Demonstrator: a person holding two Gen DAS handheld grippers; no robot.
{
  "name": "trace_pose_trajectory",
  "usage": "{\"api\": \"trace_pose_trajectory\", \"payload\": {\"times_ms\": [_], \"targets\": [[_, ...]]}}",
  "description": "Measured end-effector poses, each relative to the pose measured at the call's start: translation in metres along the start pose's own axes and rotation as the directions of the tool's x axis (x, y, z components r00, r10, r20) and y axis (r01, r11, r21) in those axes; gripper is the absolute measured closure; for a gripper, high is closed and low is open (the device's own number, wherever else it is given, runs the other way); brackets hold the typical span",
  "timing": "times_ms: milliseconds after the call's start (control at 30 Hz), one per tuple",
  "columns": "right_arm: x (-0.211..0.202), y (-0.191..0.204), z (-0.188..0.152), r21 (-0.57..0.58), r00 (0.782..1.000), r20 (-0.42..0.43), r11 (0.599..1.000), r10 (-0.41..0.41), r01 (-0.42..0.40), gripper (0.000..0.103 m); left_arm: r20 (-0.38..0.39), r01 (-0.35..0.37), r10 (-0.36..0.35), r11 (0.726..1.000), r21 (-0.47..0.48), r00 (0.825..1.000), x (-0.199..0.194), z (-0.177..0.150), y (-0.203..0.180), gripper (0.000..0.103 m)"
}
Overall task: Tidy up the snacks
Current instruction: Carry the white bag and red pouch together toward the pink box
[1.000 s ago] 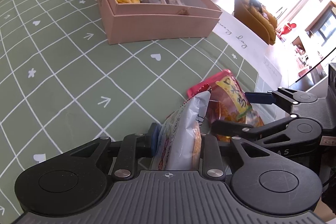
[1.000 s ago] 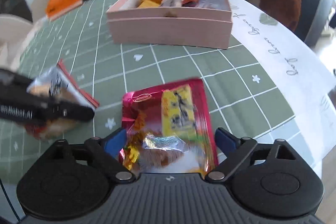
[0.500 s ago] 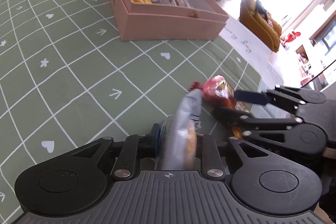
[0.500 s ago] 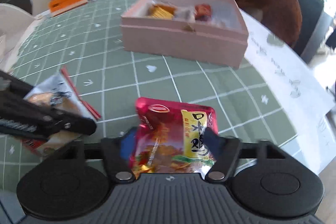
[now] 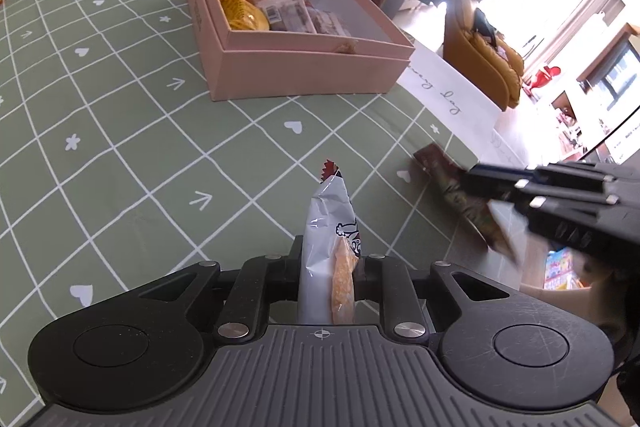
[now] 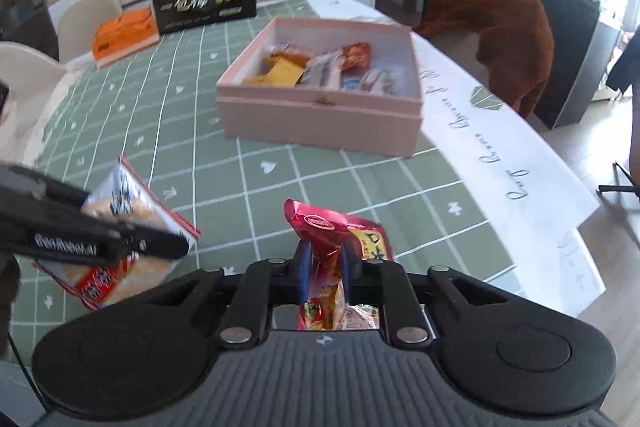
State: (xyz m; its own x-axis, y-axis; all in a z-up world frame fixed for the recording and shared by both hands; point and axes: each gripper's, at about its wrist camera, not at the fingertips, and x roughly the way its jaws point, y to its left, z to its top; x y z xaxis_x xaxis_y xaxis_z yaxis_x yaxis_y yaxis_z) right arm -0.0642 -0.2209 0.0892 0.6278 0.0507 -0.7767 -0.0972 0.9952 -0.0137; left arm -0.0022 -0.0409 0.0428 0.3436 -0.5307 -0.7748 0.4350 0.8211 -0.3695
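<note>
My right gripper [image 6: 323, 267] has just closed on the red snack packet [image 6: 336, 227], lifting it off the worktop [image 6: 200, 147]. My left gripper [image 5: 329, 263] pinches the white cracker packet [image 5: 330, 223]; both can go to the far pink box [image 6: 320, 115].

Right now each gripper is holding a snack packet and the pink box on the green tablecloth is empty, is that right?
Not quite. The pink box is not empty: the right wrist view shows several snack packets already inside it. The rest holds: the left gripper is shut on a white snack packet, the right gripper on a red snack packet, above the green tablecloth.
</note>
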Motion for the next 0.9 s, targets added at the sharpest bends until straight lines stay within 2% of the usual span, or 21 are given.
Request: {"api": "trace_pose_trajectory", "payload": {"times_ms": [33, 67, 200, 300, 367, 400, 433, 467, 500, 567, 700, 800, 900], "targets": [[-0.003, -0.004, 0.001, 0.012, 1.000, 0.004, 1.000, 0.002, -0.002, 0.093, -0.001, 0.000, 0.000, 1.000, 0.000, 1.000, 0.000, 0.000, 0.000, 0.082], [-0.007, -0.009, 0.003, 0.029, 1.000, 0.010, 1.000, 0.009, -0.010, 0.102, -0.002, -0.001, 0.001, 1.000, -0.001, 1.000, 0.000, 0.000, 0.000, 0.082], [-0.020, -0.041, 0.009, 0.125, 0.999, 0.032, 0.992, 0.005, -0.009, 0.102, -0.006, -0.004, 0.004, 1.000, -0.017, 1.000, 0.002, 0.001, 0.004, 0.082], [-0.023, -0.075, 0.007, 0.225, 0.999, 0.035, 0.974, -0.038, 0.030, 0.101, -0.010, -0.004, 0.004, 1.000, -0.021, 1.000, 0.003, 0.000, 0.005, 0.082], [-0.023, -0.093, 0.004, 0.272, 0.998, 0.035, 0.962, -0.045, 0.034, 0.098, -0.013, -0.002, 0.002, 1.000, -0.022, 1.000, 0.005, 0.000, 0.004, 0.082], [-0.022, -0.101, 0.001, 0.290, 0.999, 0.033, 0.957, -0.022, 0.012, 0.097, -0.015, -0.001, 0.001, 1.000, -0.022, 1.000, 0.005, -0.001, 0.004, 0.082], [-0.021, -0.108, -0.001, 0.313, 0.999, 0.036, 0.950, 0.000, -0.011, 0.093, -0.016, -0.001, 0.001, 1.000, -0.022, 1.000, 0.005, -0.001, 0.003, 0.082], [-0.018, -0.115, -0.005, 0.336, 0.999, 0.027, 0.941, 0.030, -0.037, 0.084, -0.018, -0.001, 0.001, 1.000, -0.023, 1.000, 0.006, 0.000, 0.004, 0.082], [-0.013, -0.120, -0.008, 0.352, 0.999, 0.010, 0.935, 0.048, -0.048, 0.081, -0.019, -0.002, 0.001, 1.000, -0.023, 1.000, 0.006, 0.000, 0.004, 0.082], [-0.002, -0.122, -0.015, 0.358, 0.998, -0.025, 0.933, 0.059, -0.046, 0.074, -0.020, -0.005, 0.004, 1.000, -0.027, 1.000, 0.006, 0.000, 0.005, 0.082], [0.013, -0.109, -0.025, 0.342, 0.992, -0.069, 0.937, 0.103, -0.074, 0.072, -0.026, -0.007, 0.006, 0.999, -0.040, 1.000, 0.009, 0.000, 0.007, 0.082], [0.023, -0.100, -0.027, 0.350, 0.992, -0.075, 0.934, 0.104, -0.072, 0.077, -0.014, -0.005, 0.005, 0.999, -0.037, 1.000, 0.008, 0.001, 0.005, 0.082], [0.019, -0.099, -0.023, 0.386, 0.991, -0.040, 0.917, 0.129, -0.103, 0.083, 0.043, 0.022, -0.020, 0.999, -0.036, 0.999, -0.003, 0.009, 0.002, 0.082]]}}
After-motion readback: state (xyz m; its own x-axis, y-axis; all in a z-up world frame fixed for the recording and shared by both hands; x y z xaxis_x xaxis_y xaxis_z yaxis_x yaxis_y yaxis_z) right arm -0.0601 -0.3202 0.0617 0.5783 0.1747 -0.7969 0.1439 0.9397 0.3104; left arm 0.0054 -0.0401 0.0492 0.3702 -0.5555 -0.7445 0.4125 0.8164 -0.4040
